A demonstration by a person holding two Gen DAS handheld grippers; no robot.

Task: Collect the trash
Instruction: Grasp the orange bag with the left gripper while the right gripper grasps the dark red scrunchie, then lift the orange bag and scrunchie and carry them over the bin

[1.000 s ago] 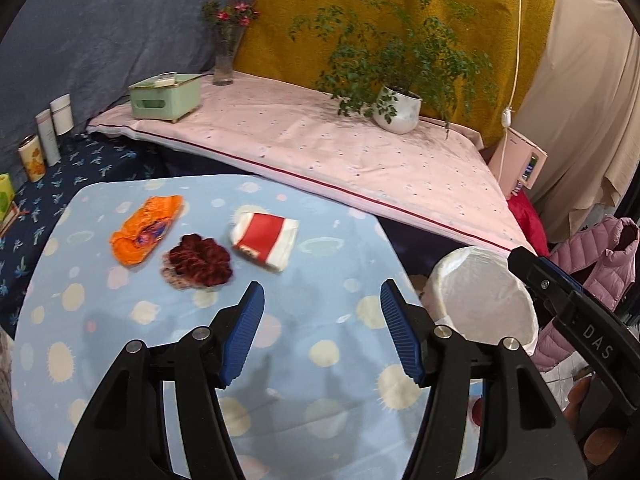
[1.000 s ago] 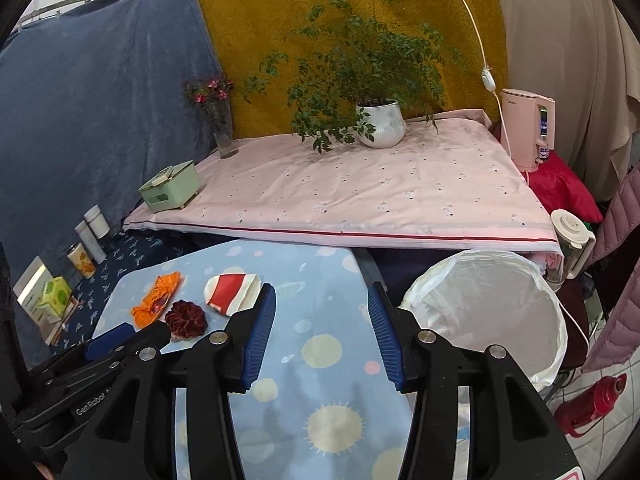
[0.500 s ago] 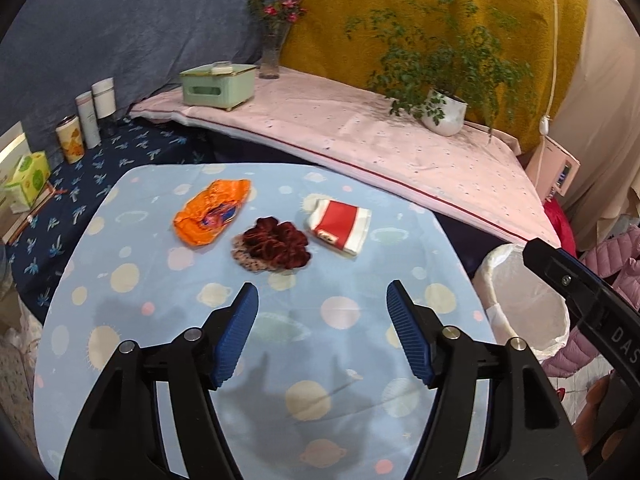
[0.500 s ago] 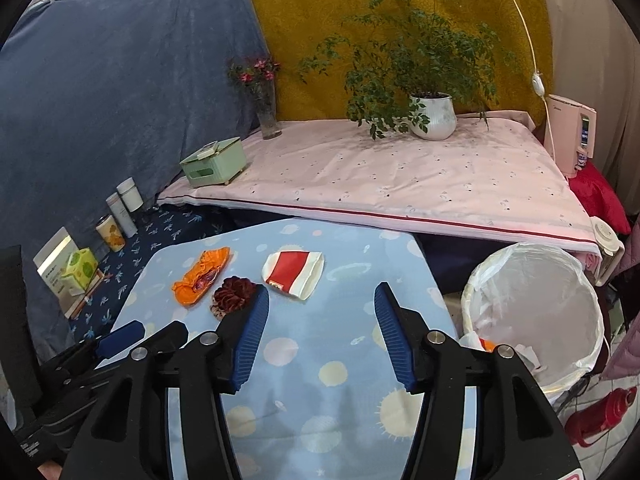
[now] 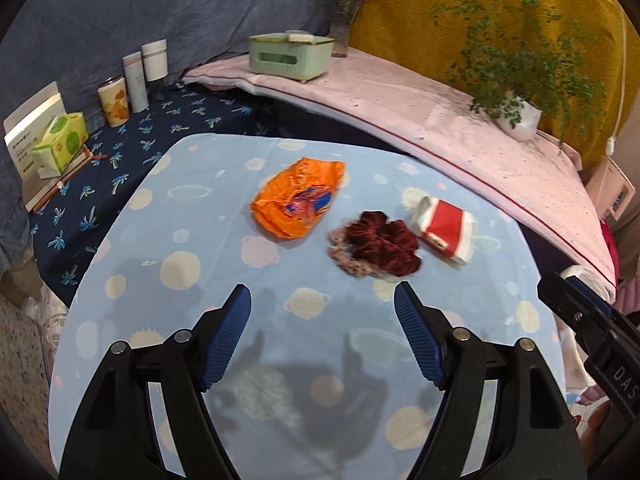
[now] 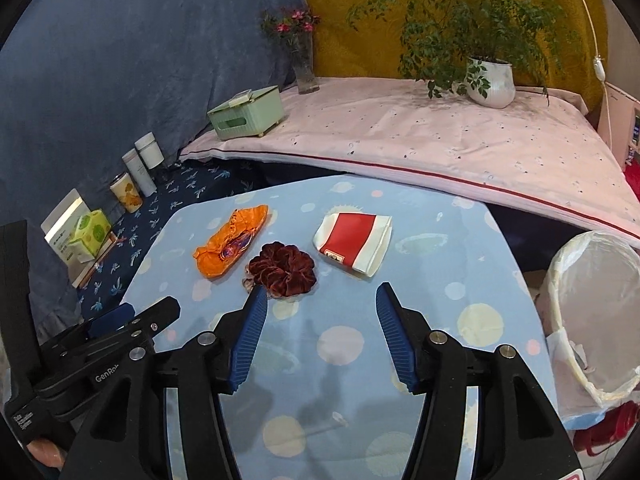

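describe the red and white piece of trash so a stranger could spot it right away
On the light blue spotted tablecloth three things lie in a row. The flattened paper cup is at the end nearest the white-lined bin. It alone is red-and-white, unlike the velvet scrunchie and orange wrapper.

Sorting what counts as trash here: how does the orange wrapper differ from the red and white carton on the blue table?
The orange wrapper is thin crinkled film with a blue print; the red and white carton is flattened card with a red band. The wrapper lies left of the dark red scrunchie, the carton to its right, nearer the white-lined bin. Both lie flat on the table, untouched.
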